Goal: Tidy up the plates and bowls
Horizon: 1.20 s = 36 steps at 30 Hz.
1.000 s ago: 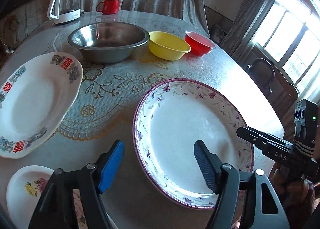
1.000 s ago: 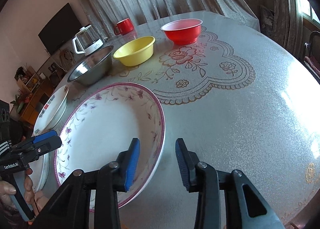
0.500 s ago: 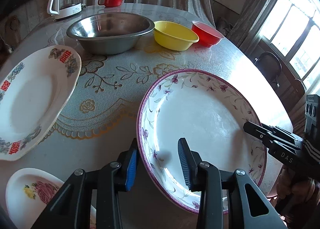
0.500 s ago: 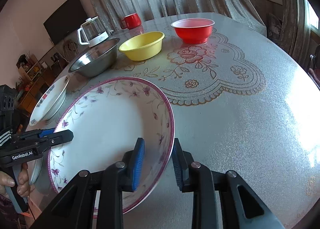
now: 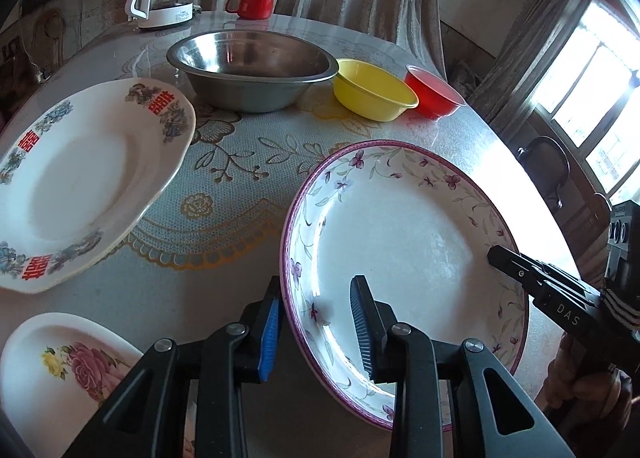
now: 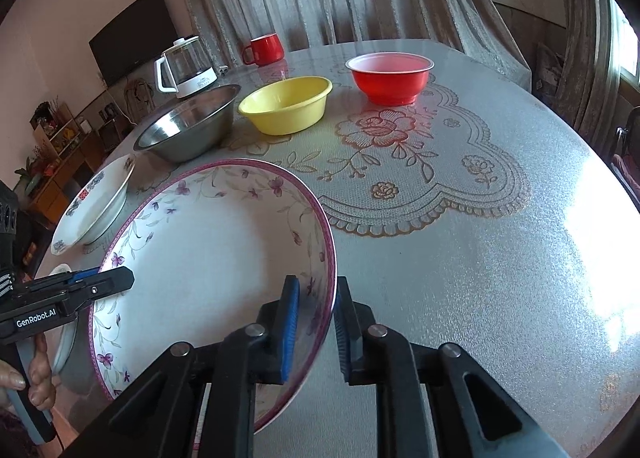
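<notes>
We see both grippers clamped on the purple-rimmed plate [image 5: 400, 242], near table [image 6: 460, 258] edge: left gripper [image 5: 316, 332] on its left rim, jaws just closing; right gripper [image 6: 316, 332] shut on right rim. Bowls sit far.

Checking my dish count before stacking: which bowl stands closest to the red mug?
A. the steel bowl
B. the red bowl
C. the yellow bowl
A: the steel bowl sits just in front of the red mug, with the yellow bowl and red bowl further along the row.
</notes>
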{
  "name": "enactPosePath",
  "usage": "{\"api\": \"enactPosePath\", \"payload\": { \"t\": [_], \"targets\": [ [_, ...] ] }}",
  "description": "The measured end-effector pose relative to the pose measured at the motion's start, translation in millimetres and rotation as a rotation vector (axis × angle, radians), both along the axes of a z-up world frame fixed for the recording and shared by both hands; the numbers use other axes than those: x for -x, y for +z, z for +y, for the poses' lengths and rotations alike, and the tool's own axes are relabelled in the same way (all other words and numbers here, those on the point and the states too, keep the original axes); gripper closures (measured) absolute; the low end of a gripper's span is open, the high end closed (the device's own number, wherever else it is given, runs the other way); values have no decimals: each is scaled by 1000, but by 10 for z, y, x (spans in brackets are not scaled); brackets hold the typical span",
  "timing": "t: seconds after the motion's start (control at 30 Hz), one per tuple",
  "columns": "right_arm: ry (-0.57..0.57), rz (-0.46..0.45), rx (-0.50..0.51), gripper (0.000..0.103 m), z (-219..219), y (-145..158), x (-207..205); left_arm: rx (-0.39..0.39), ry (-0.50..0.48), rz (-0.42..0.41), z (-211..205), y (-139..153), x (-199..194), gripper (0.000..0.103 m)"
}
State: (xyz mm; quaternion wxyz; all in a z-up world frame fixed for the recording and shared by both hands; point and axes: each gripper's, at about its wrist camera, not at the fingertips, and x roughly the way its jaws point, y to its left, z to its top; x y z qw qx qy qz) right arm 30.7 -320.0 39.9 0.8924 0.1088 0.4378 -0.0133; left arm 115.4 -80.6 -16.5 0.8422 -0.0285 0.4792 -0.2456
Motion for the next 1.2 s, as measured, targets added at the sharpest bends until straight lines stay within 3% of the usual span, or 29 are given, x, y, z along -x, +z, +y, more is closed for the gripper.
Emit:
{"api": "enactPosePath", "payload": {
  "t": [0.57,0.7,1.2],
  "targets": [
    [15,27,-1,88,148,-91,-626,-63,86,9,46,-25,-452,71],
    [21,29,26,87,172,-88,-649,-112,73,-14,-28,-23,-432,71],
    [3,46,46,77,254,-83,-617,-113,95,-74,98,67,-131,65]
  ]
}}
